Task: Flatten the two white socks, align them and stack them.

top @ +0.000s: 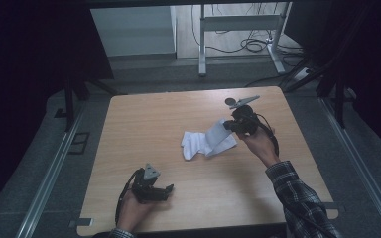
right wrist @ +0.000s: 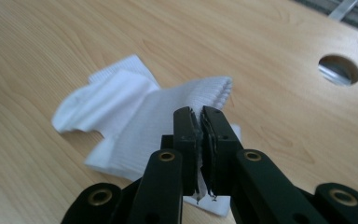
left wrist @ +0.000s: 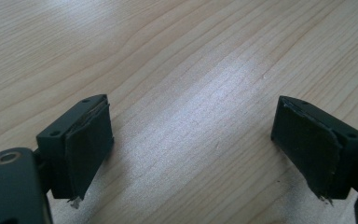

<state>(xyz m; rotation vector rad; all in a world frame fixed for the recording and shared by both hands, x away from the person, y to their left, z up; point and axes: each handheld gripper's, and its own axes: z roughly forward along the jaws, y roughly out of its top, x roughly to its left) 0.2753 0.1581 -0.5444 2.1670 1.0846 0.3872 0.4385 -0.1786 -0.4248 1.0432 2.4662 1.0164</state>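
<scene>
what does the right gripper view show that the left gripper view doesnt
First, the right gripper view: the right tongs shut on a white ribbed cloth, one end lifted, the rest lying crumpled on the table, plus a round hole in the tabletop. Second, the left gripper view: the left tongs standing wide open with nothing between them, over bare wood. Shared: the light wooden table and black padded jaws.
</scene>
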